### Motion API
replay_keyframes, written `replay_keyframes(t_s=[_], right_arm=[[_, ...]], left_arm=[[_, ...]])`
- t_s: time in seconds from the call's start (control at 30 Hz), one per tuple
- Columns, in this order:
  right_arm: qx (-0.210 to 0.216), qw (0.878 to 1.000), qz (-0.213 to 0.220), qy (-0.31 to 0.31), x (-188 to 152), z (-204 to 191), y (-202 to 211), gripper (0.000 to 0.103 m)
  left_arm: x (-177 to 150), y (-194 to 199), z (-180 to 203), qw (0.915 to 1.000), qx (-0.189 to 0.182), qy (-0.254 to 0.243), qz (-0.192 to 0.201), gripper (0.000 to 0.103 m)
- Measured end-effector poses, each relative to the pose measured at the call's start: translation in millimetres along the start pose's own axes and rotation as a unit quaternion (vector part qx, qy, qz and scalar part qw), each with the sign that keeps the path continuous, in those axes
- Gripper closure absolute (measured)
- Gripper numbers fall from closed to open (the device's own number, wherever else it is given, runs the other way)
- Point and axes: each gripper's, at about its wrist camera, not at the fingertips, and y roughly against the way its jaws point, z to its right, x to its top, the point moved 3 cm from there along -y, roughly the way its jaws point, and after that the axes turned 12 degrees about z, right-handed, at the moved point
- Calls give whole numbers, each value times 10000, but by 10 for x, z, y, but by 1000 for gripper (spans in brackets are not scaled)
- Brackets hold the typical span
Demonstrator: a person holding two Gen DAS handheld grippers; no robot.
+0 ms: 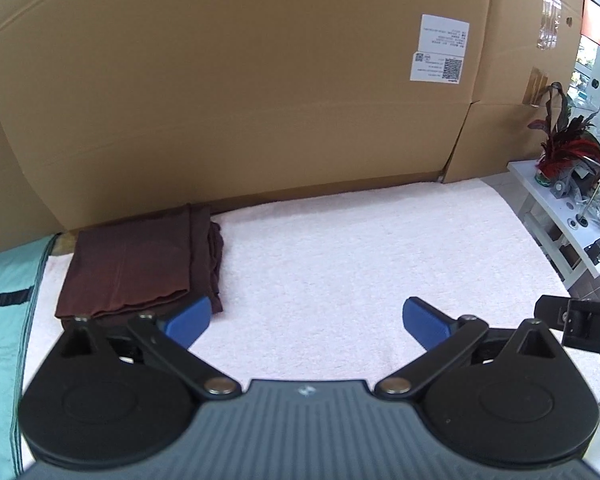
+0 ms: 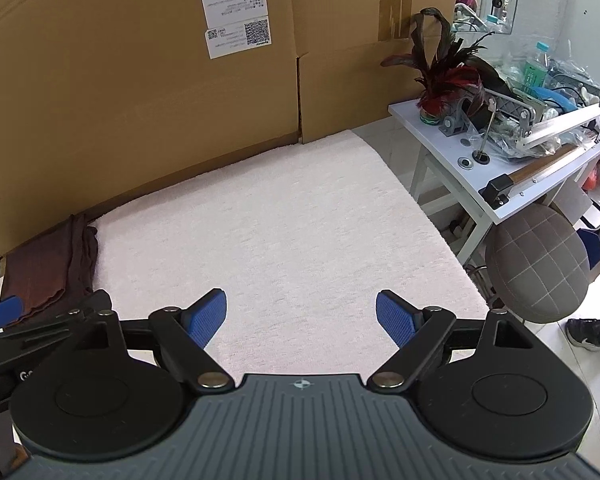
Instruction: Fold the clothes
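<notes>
A white towel [image 2: 276, 224] covers the work surface, backed by cardboard boxes [image 1: 236, 92], a cluttered side table [image 2: 452, 140] to the towel's right. A folded maroon garment [image 1: 140, 264] lies at the towel's far-left corner. Both the left gripper [image 1: 307, 318] and right gripper [image 2: 301, 314] hover with fingers wide apart (holding nothing).

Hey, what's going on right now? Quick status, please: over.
Left gripper open, holding nothing. Right gripper open too, above bare white towel. Brown garment folded, lying by cardboard wall. Nothing in the way.
</notes>
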Motion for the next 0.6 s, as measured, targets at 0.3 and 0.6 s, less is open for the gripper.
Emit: replay_keyframes(t_s=[0.3, 0.6], right_arm=[[207, 9995, -89, 200, -40, -162, -38, 18], [385, 9984, -100, 400, -44, -278, -39, 18]], left_arm=[[-59, -14, -128, 9999, 137, 56, -84, 1], [-114, -47, -234, 9992, 265, 206, -209, 1]])
